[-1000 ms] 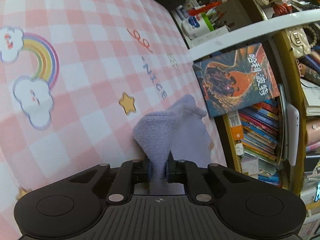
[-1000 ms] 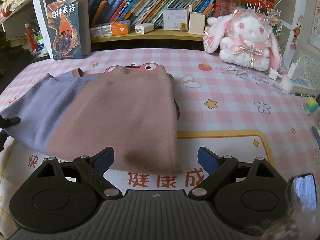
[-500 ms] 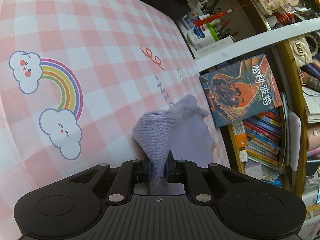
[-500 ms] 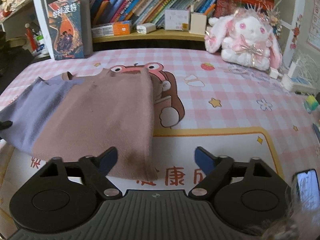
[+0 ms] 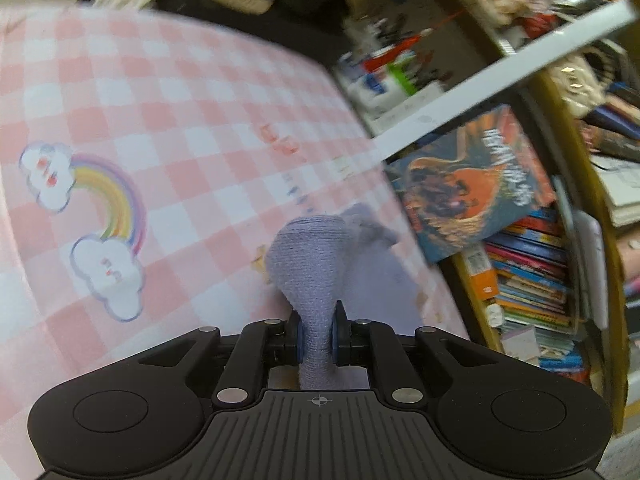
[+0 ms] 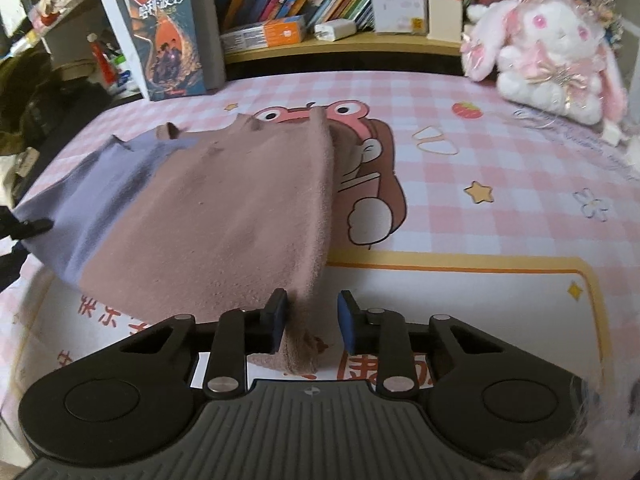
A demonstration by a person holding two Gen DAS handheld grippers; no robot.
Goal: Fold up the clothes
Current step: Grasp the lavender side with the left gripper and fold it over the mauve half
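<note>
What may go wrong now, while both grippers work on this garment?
1. The right gripper is not closed yet; only the brown hem corner lies between its pads, so it may slip out.
2. The left gripper pinches a thin bunch of the purple sleeve; pulling could stretch it or drag the garment out of shape.
3. The plush rabbit stands close by; a wide swing might hit it.

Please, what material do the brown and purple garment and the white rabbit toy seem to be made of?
The brown and purple garment looks like soft knit or fleece, matte: a fuzzy nap shows on the brown part, and fine knit ribs show on the purple part pinched in the left tongs. The white rabbit toy looks like long-pile plush with shiny pink ribbon trim. The exact fibres cannot be told.
</note>
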